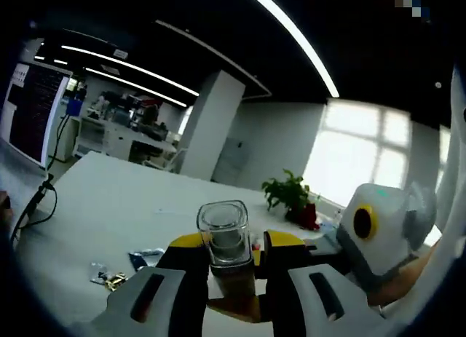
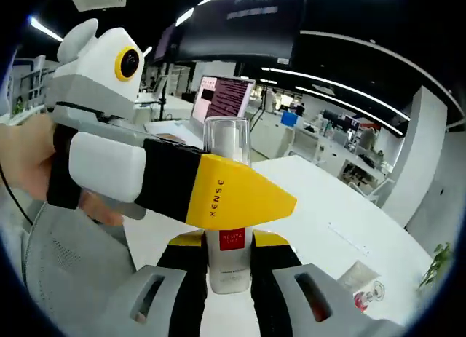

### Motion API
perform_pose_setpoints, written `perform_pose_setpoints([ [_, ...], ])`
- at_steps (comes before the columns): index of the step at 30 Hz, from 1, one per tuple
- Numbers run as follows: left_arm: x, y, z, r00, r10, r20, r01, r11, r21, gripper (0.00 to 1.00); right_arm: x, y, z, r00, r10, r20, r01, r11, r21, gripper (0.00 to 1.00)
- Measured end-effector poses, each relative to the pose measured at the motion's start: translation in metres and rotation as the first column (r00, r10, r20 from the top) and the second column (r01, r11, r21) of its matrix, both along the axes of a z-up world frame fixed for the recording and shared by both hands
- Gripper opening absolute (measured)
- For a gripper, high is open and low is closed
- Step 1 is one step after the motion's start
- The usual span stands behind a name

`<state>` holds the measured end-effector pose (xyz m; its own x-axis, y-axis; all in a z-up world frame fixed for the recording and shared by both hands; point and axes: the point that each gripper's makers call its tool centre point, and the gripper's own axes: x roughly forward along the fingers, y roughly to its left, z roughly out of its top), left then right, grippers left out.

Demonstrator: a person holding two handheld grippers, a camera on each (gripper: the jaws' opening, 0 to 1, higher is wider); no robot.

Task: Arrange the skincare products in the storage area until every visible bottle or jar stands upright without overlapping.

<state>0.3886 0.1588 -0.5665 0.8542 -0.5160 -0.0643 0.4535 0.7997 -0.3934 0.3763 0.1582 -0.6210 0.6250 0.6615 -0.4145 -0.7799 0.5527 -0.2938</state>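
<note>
Nearest in the left gripper view: left hand-held gripper (image 1: 231,260), yellow-and-black jaws closed from both sides on a bottle (image 1: 227,250) with a clear square cap, lifted above the white table (image 1: 109,206). Same bottle (image 2: 229,228) seen in the right gripper view, upright, white body with a red label, clear cap on top. Right hand-held gripper (image 2: 227,268) with jaws close on either side of the bottle's lower body; touching or not, cannot tell. Left hand-held gripper (image 2: 175,180) crossing that view from the left, yellow jaw over the bottle's middle, held by a person's hand (image 2: 29,169).

Right hand-held gripper (image 1: 382,231) visible at the right of the left gripper view, white body with a yellow ring, well apart from the bottle there.

On the table in the left gripper view, small packets (image 1: 124,268) lying flat to the left of the jaws. Further back, a potted plant (image 1: 291,195) near the far table edge, and a cable (image 1: 33,202) trailing at the left. In the right gripper view, a small clear item with a red part (image 2: 368,293) lying on the table (image 2: 342,213) at lower right, and a lit monitor (image 2: 222,97) behind the bottle.
</note>
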Motion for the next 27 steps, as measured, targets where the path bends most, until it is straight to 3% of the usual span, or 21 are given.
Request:
perform_pose_setpoints([
  [3,0.000,-0.001,-0.002,1.000,0.007,-0.023,-0.008,1.000,-0.019,0.18,0.000,-0.004,-0.001,1.000,-0.006,0.006,0.006,1.000,-0.010,0.22],
  [9,-0.001,-0.005,0.000,1.000,0.010,-0.010,-0.010,1.000,0.025,0.17,0.002,-0.005,0.000,1.000,-0.009,0.015,0.009,1.000,-0.010,0.22],
  [17,-0.003,-0.008,-0.002,1.000,-0.003,-0.018,0.004,0.999,0.037,0.17,0.001,-0.007,-0.002,1.000,-0.009,0.015,0.009,1.000,-0.015,0.22],
  [27,-0.008,-0.019,-0.004,0.997,-0.075,-0.007,0.075,0.991,0.111,0.17,-0.001,-0.014,-0.005,1.000,-0.015,0.017,0.015,1.000,-0.003,0.22],
])
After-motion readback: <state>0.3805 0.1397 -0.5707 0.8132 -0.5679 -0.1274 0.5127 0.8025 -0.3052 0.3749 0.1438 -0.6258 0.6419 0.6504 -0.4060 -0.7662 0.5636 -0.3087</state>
